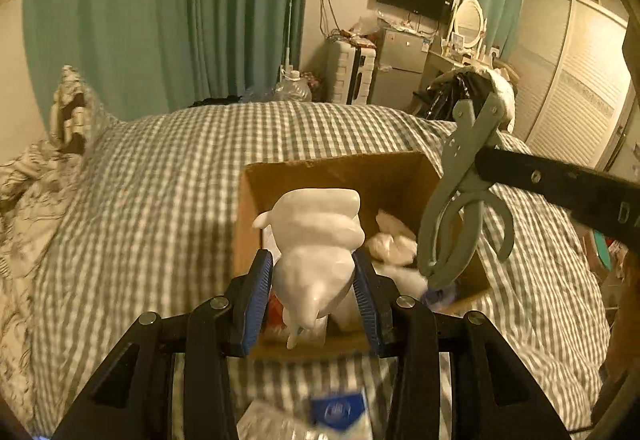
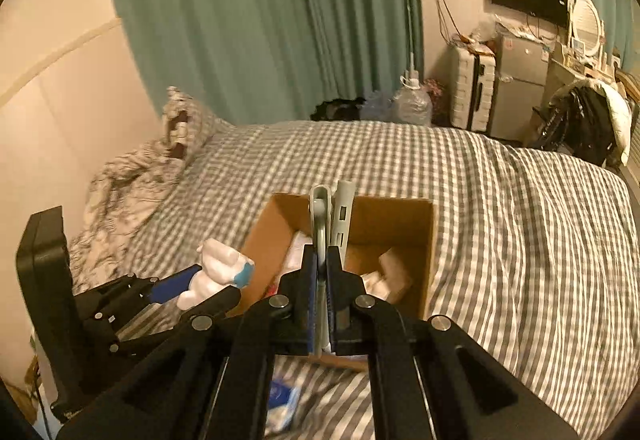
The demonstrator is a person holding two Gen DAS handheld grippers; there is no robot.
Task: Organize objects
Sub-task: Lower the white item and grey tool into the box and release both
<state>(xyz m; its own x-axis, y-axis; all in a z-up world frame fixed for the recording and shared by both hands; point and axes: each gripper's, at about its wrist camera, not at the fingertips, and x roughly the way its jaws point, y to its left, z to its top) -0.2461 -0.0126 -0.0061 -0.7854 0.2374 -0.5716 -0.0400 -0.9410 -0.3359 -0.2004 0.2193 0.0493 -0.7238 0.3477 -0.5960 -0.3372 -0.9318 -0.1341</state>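
Observation:
My left gripper [image 1: 314, 272] is shut on a white figurine [image 1: 316, 236] and holds it over the near-left part of an open cardboard box [image 1: 340, 170] on the bed. My right gripper [image 2: 322, 272] is shut on a grey hand punch tool [image 2: 320, 216] and holds it above the same box [image 2: 396, 212]. In the left wrist view the grey tool [image 1: 460, 200] hangs over the box's right side. In the right wrist view the left gripper with the figurine [image 2: 214, 272] is at the box's left edge. White wrapped items [image 1: 390, 244] lie inside the box.
The box stands on a grey-checked bedcover [image 1: 160, 180]. A blue-and-white packet [image 1: 336, 412] lies on the bed just in front of the box. A patterned pillow [image 1: 72, 112] is at the far left. A suitcase, fridge and chair with clothes stand beyond the bed.

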